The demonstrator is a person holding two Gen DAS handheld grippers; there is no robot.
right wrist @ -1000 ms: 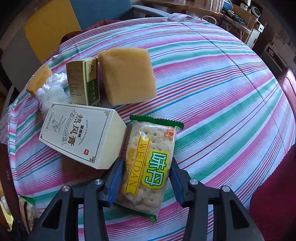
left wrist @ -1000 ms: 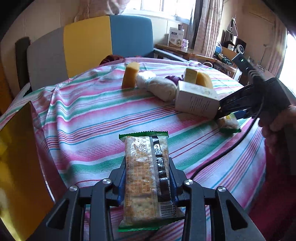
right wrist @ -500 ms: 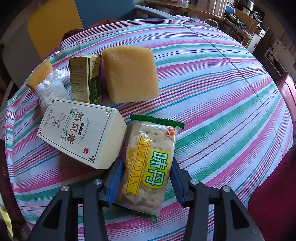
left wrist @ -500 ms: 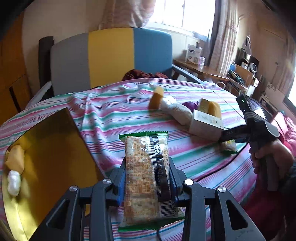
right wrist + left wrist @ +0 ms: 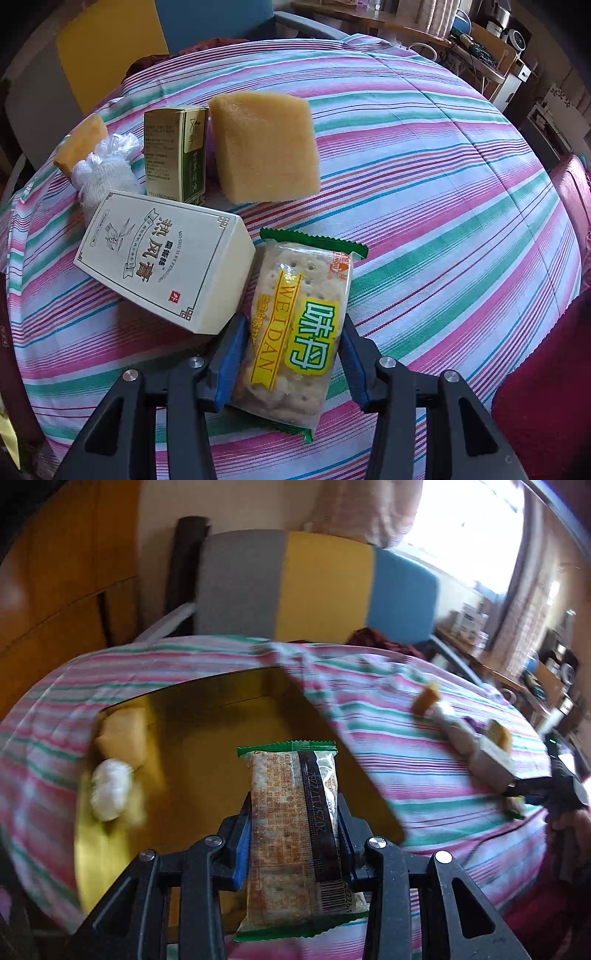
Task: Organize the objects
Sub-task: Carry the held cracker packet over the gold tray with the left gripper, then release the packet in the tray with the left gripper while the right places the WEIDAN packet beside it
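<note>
White box point(image 5: 162, 258) beside cracker packet point(image 5: 295, 325)

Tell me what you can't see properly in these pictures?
- Left view: the yellow block and white bundle in the gold tray are smeared by motion blur.
- Left view: the items far across the table are too small to identify.
- Right view: the purple thing behind the green box and sponge is almost fully hidden.
- Right view: the cracker pack's bottom end is covered by the right gripper.
</note>
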